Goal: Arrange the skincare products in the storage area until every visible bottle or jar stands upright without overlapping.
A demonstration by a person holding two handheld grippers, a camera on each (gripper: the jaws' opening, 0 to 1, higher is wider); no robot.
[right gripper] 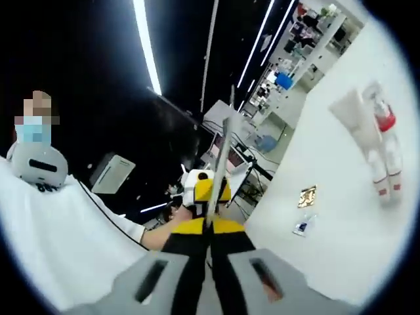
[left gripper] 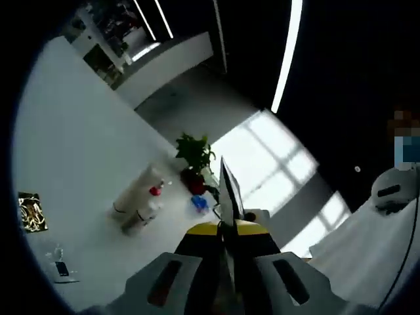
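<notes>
A white tube and a clear spray bottle with a red collar sit side by side on the white table, apart from my grippers. The tilt hides whether they stand or lie. The same tube and spray bottle appear at the right of the right gripper view. My left gripper is raised well off the table, jaws pressed together with nothing between them. My right gripper is also shut and empty, held in the air, with the other yellow gripper just beyond it.
A potted plant and a small blue item stand past the bottles. A gold-and-black packet and a small sachet lie on the table. A person in white stands beside it.
</notes>
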